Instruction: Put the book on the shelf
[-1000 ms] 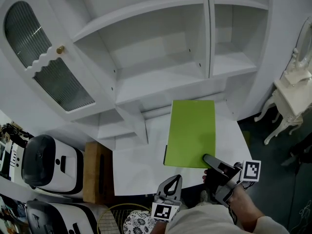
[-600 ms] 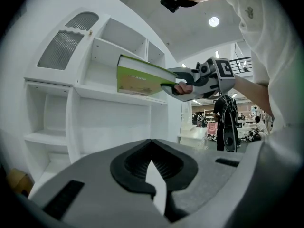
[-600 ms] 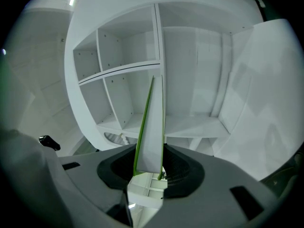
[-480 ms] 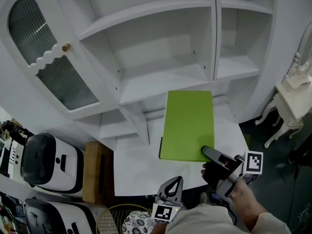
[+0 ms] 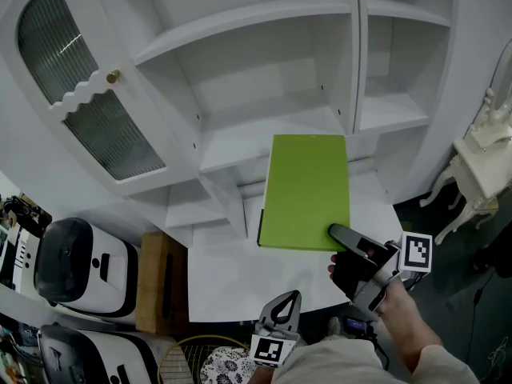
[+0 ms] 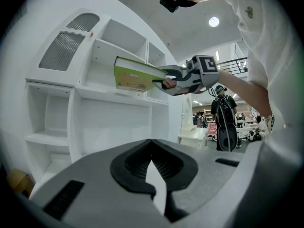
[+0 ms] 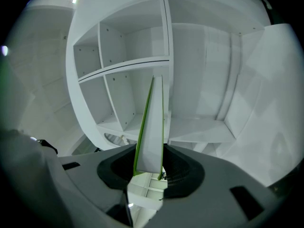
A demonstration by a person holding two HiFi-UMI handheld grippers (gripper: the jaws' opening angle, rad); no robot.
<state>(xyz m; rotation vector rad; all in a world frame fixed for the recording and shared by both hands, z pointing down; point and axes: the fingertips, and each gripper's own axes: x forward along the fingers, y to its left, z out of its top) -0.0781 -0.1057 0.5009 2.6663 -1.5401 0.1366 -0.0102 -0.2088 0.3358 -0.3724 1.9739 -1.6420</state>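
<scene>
Now, right gripper point(image 5: 334, 232) fingers point(image 7: 114, 171) tight on green book point(image 5: 306, 190) near shelf point(image 5: 240, 146); left gripper point(image 6: 152, 151) fingers point(image 6: 133, 164) together, empty.

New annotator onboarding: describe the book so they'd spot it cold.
Find the big white shelf unit filling the head view. In front of its lower shelves, the right gripper holds a thin, flat book by its near corner. It is the only bright green thing among all that white.

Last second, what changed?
The right gripper, shut on the green book, carried it up and closer to the white shelf. Its grip on the book stayed the same. The left gripper stayed low, shut and empty.
</scene>
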